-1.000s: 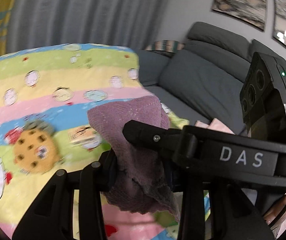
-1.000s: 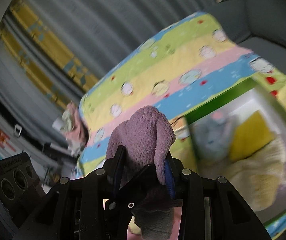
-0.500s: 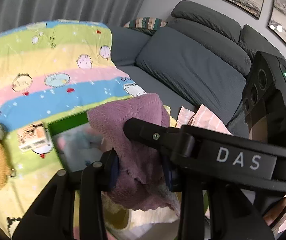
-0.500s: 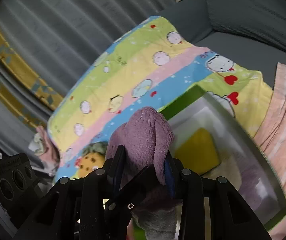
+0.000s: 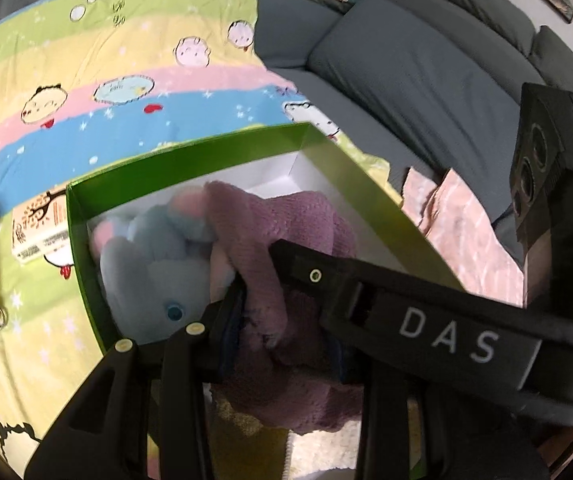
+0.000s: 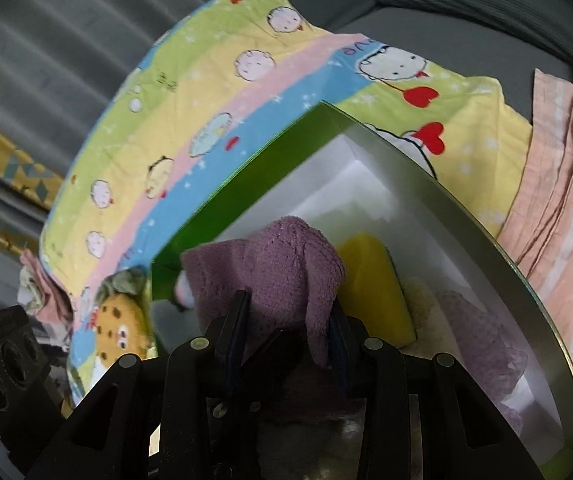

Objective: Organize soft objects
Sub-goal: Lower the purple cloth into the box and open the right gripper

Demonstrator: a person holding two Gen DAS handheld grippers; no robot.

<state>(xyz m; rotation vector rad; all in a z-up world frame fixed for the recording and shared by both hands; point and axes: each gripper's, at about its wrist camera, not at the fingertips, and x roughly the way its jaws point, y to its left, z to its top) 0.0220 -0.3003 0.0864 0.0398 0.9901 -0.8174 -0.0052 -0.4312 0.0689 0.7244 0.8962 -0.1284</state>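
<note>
Both grippers are shut on one folded purple towel, which also shows in the right wrist view. My left gripper and my right gripper hold it over a green box with a white inside; the box also shows in the right wrist view. A blue plush toy lies in the box. A yellow sponge, a cream fluffy cloth and a lilac knit cloth lie in it too.
The box rests on a striped cartoon blanket over a grey sofa. A cookie-shaped plush lies left of the box. A pink striped cloth lies to its right. Grey curtains hang behind.
Both grippers have moved with the towel from above the blanket to over the box and lower toward it. The box now fills the middle of both views.
</note>
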